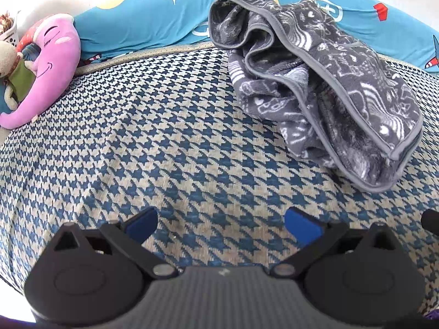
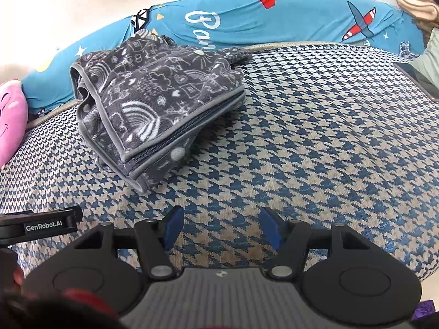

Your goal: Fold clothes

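Observation:
A dark grey fleece garment [image 1: 323, 82] with white doodle prints and a grey zipper edge lies folded in a thick bundle on the blue-and-beige houndstooth bed cover [image 1: 164, 137]. In the right wrist view the same garment [image 2: 159, 104] sits ahead and to the left. My left gripper [image 1: 221, 224] is open, low over bare cover, well short of the garment and left of it. My right gripper [image 2: 221, 230] is open too, with nothing between its blue pads, and the garment lies beyond its left finger.
A blue printed bolster [image 1: 142, 22] runs along the far edge of the bed. A pink plush toy [image 1: 52, 65] and a beige doll [image 1: 11, 68] lie at the far left. A dark phone [image 2: 417, 79] rests at the right. The left tool's body [image 2: 41, 226] shows at lower left.

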Motion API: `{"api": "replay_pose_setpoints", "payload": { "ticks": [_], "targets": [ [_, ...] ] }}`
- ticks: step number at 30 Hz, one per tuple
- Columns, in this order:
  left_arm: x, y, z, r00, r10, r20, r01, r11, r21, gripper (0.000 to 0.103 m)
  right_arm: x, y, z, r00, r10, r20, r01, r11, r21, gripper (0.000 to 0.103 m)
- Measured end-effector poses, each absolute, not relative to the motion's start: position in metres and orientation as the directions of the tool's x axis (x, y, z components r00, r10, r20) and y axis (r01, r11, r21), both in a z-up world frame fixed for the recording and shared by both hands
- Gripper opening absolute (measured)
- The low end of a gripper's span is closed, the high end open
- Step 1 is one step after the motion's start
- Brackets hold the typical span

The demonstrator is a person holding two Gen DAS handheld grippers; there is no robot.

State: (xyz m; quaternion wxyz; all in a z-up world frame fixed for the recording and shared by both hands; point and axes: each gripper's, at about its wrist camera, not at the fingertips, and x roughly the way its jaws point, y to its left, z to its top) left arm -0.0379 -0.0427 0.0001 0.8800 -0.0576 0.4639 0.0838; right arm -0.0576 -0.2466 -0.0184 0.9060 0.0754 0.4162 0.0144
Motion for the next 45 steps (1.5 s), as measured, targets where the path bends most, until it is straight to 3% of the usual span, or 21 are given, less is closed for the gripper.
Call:
{"api": "replay_pose_setpoints", "payload": {
  "ticks": [45],
  "targets": [
    [-0.044,-0.046,0.004,0.554,0.049,-0.831,-0.164,0.985,-0.052,0.103,-0.050,-0.234,-0.033,0.601,0.115,-0.791,0.042,0.984,0.175,0.064]
  ]
}}
